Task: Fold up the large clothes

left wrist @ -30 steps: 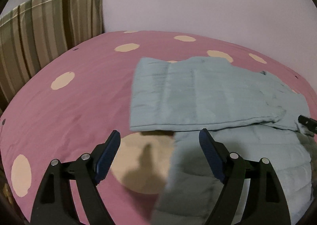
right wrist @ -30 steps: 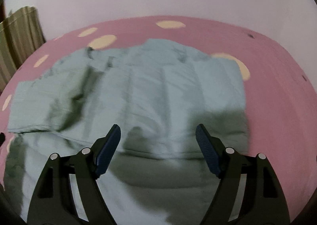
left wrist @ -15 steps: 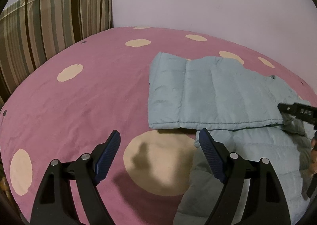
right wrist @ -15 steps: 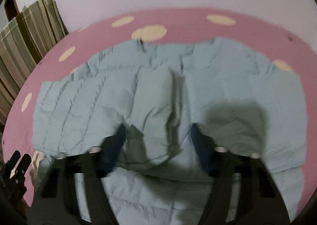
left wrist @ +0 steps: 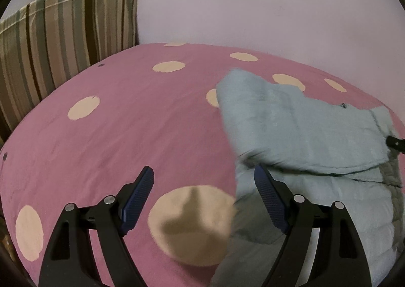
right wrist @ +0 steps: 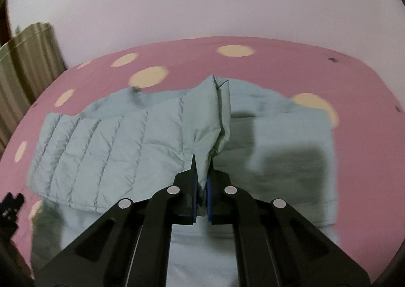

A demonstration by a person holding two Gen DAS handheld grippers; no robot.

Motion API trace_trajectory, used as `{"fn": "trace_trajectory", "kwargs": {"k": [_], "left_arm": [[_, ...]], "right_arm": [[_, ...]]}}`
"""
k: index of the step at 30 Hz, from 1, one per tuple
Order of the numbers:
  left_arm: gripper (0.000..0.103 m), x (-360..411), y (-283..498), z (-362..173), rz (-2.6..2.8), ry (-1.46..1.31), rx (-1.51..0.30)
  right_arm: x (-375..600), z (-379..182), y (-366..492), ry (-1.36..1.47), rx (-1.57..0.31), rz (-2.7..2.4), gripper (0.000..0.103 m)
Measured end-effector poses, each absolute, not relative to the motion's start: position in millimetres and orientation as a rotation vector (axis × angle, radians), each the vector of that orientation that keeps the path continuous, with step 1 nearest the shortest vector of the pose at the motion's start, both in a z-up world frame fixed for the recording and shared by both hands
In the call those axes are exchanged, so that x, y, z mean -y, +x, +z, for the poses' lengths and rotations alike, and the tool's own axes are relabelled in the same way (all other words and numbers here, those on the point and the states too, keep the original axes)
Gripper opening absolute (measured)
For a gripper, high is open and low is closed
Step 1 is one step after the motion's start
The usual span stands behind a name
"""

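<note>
- My right gripper (right wrist: 201, 180) pinches a raised fold of the pale-blue jacket (right wrist: 121, 145).
- My left gripper (left wrist: 203, 198) gapes wide, empty, above the bed (left wrist: 126, 122).

Pink dotted bedspread (left wrist: 126, 135), striped cushion (left wrist: 63, 34)

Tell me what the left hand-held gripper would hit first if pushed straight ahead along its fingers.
Probably the pink bedsheet: the open left hand-held gripper points at the bare sheet, with the jacket just off its right finger. Depth is unclear, so the jacket's near edge might brush that finger first.
</note>
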State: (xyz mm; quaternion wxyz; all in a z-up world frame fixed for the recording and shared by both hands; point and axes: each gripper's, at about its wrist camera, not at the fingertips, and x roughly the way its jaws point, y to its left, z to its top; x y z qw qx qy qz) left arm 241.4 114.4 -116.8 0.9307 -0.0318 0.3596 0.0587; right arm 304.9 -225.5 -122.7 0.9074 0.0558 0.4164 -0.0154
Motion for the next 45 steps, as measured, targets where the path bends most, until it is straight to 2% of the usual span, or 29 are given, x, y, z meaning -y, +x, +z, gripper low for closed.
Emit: {"fn": "trace_trajectory", "kwargs": {"k": [10,22,24,26,28,31,34,41,45], "left_arm": [[0.08,-70,277,-118,0.072,0.012,-0.75],[0.08,-54,291,-131,0.076,0.051,-0.796],[0.08,-55,291,-124,0.072,0.026,-0.782],[0.08,-54,292,-113,0.06,0.011,-0.756],[0.08,-48,299,-103,0.045,0.023,-0.734],[0.08,-37,314,-97,0.026,0.032,-0.729],[0.08,-28,333,-106,0.016,0.038,-0.758],[0.082,-29,357,-151,0.091,0.091,-0.895],[0.082,-36,361,-164,0.065,0.058,-0.943]], "right_arm": [[312,-157,300,0.165,-0.938,-0.165,0.005],[319,-190,301,0.168,-0.983,-0.157,0.005],[318,-186,302,0.164,-0.981,-0.153,0.01],[318,-174,299,0.163,-0.96,-0.169,0.024],[317,-156,294,0.164,-0.908,-0.186,0.031],[304,-136,299,0.166,-0.867,-0.152,0.031],[289,-139,311,0.175,-0.89,-0.073,0.031],[283,-188,328,0.138,-1.008,-0.073,0.034],[284,-200,328,0.141,-1.004,-0.061,0.034]]}}
